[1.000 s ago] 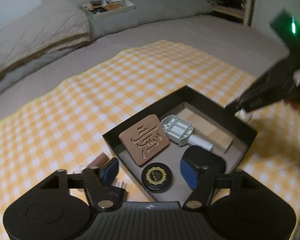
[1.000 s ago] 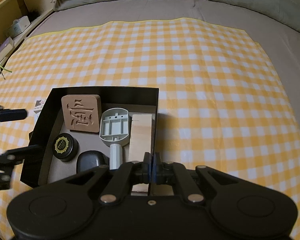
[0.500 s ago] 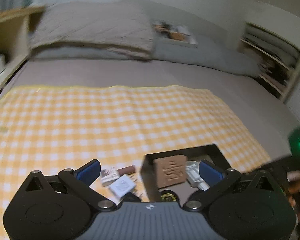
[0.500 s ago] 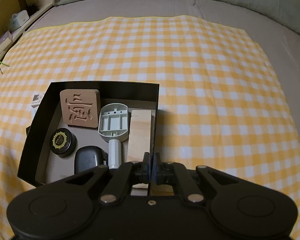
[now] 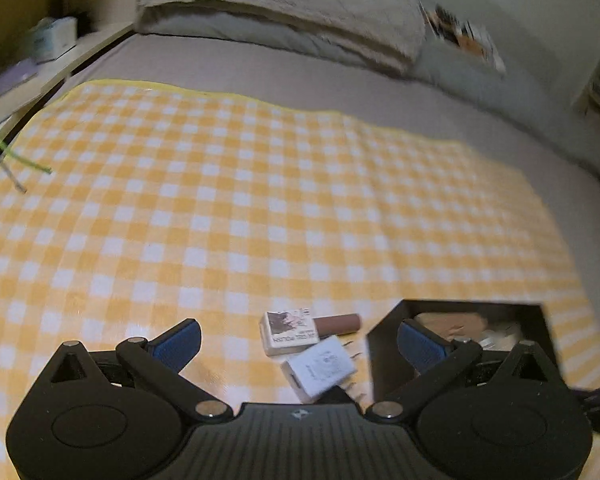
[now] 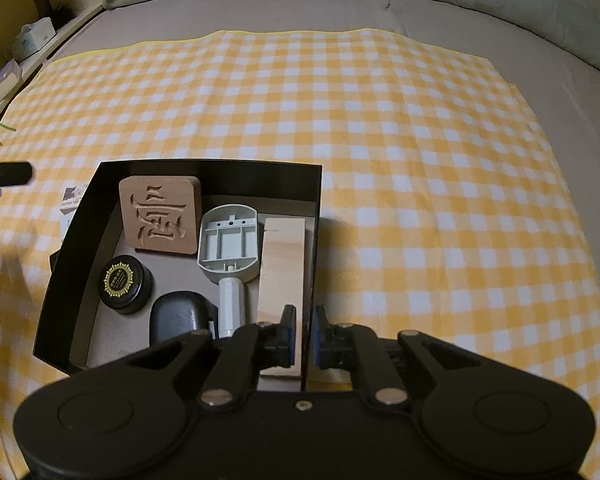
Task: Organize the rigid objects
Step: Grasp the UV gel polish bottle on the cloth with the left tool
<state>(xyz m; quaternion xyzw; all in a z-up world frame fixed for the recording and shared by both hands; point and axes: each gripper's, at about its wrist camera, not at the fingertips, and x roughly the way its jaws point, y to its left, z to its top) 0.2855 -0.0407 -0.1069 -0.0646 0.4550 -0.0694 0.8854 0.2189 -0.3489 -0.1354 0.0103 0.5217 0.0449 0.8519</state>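
Tongs of the left hand (image 5: 298, 342), swung away from the black box (image 5: 384, 354), are spread wide over the charger (image 5: 320, 366) and small carton (image 5: 290, 332) at lower centre. Right tongs (image 6: 303, 334) are seen opening, their grip on the box wall being released.

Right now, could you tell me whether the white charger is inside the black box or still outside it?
Outside: the white charger lies on the checked cloth, left of the black box.
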